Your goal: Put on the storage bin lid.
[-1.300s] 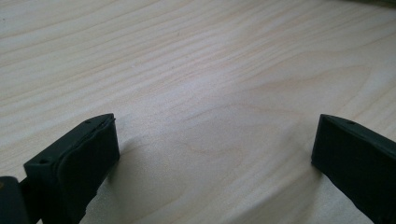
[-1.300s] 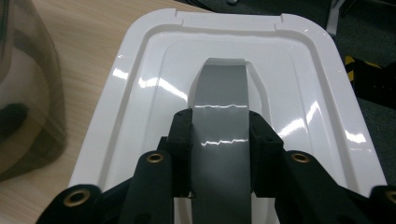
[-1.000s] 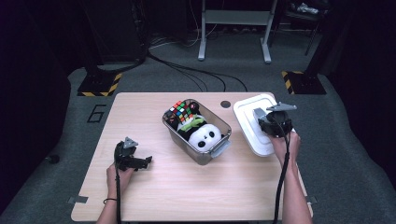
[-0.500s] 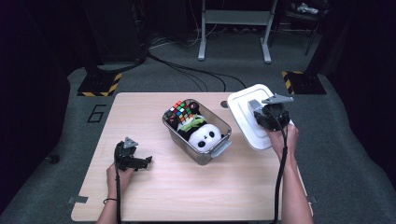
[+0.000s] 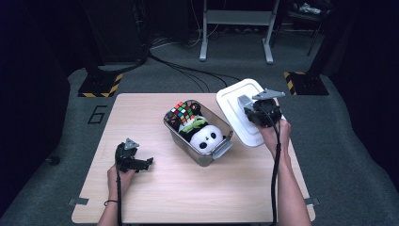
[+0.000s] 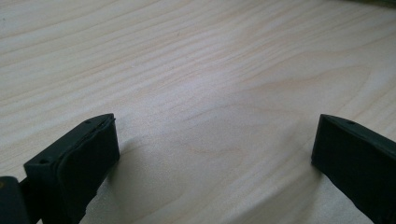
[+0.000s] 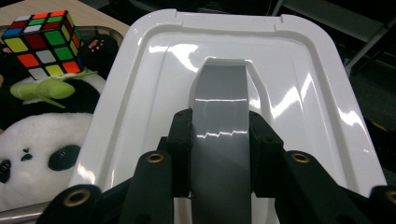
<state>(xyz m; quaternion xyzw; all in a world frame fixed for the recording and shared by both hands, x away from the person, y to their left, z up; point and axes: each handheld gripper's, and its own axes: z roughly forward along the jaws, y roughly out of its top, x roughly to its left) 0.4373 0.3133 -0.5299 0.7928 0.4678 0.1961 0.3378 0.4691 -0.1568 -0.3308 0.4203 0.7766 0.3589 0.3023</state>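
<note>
The white lid [image 7: 261, 70] was lifted beside the metal bin [image 5: 200, 155], tilted, with its near edge close to the bin's right side. My right gripper [image 7: 219, 140] was clamped on the lid's grey handle [image 7: 219, 93] — I judged this the firmest place to carry it. The bin stood in the middle of the counter [image 5: 188, 197] and held a panda toy [image 5: 207, 138] and a colour cube [image 5: 184, 111]. My left gripper [image 5: 141, 164] rested low on the counter, its jaws apart and holding nothing — probably waiting.
</note>
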